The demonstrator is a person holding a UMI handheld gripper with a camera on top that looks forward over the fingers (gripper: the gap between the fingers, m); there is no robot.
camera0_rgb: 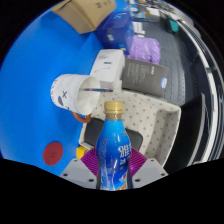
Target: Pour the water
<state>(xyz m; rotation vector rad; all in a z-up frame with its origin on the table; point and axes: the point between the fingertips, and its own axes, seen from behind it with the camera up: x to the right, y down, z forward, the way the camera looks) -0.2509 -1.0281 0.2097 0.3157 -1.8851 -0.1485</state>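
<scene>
A blue drink bottle [113,150] with a yellow cap stands upright between my two fingers, and my gripper [112,165] is shut on it, both purple pads pressing its sides. Just beyond the cap a white paper cup [76,93] appears tipped, its open mouth facing the bottle. The cup rests on a blue tabletop [40,70]. The bottle hides the gap between the fingers.
A small red round object [53,152] lies on the blue tabletop left of the fingers. Beyond the cup stand a white box [110,62] and a cardboard box [88,12]. To the right are a beige patterned sofa [148,118] and a purple bag [146,48].
</scene>
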